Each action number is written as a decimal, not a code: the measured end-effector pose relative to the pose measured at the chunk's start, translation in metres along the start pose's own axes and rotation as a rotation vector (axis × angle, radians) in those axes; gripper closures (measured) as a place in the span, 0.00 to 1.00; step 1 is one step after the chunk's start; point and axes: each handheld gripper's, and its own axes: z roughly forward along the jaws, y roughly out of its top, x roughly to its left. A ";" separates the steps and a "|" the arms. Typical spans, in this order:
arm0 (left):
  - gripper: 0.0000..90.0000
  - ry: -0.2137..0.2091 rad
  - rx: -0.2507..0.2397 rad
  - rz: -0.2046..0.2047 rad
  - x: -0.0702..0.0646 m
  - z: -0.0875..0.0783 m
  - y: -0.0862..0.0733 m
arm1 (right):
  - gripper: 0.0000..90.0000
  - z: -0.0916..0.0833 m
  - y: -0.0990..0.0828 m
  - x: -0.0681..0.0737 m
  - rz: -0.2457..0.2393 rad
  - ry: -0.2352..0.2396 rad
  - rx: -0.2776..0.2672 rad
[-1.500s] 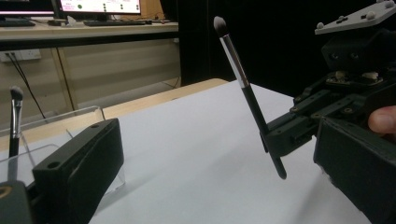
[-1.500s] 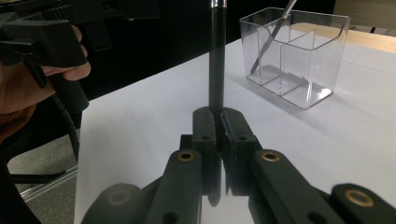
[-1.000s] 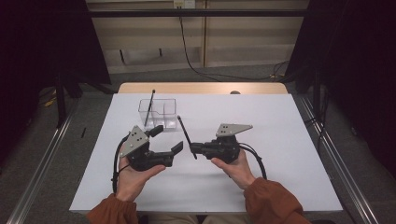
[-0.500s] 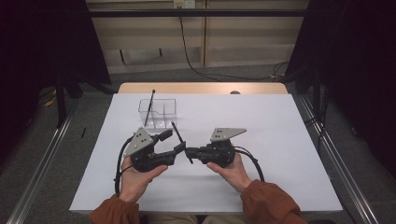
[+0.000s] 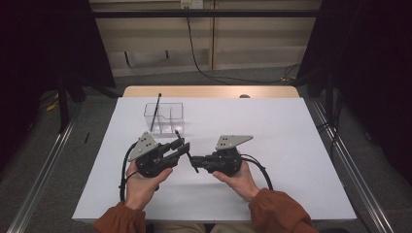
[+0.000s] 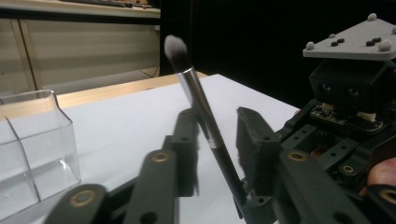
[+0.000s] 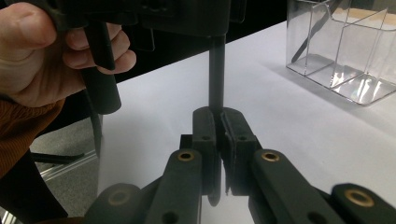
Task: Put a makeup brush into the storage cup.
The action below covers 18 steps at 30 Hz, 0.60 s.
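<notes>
While the right gripper [image 5: 194, 160] pinches the brush [image 6: 204, 114] by its handle above the surface [image 5: 291, 141], the left gripper [image 5: 183, 145] has just been closing around the ferrule, not quite clamped: a handover, likely bound for the organizer [image 5: 165, 116].

The left tongs [image 5: 180, 147] had just been closing, with the makeup brush [image 6: 201, 110] standing between their jaws; whether both pads pressed on it could not be told. Since a second earlier, the two tongs had drawn together: the left tongs moved right, and the right tongs [image 5: 195, 161] brought the brush leftward to them.
</notes>
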 end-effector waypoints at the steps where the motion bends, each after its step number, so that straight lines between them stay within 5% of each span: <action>1: 0.82 -0.001 0.003 -0.002 0.001 0.000 0.000 | 0.94 0.000 0.000 0.000 0.000 0.001 0.001; 11: 0.89 -0.030 0.018 -0.037 0.001 0.000 0.001 | 0.94 0.002 -0.001 0.001 -0.008 0.006 0.009; 18: 0.91 -0.034 0.008 -0.020 -0.002 0.002 0.001 | 0.93 0.003 -0.002 0.001 -0.011 0.001 0.006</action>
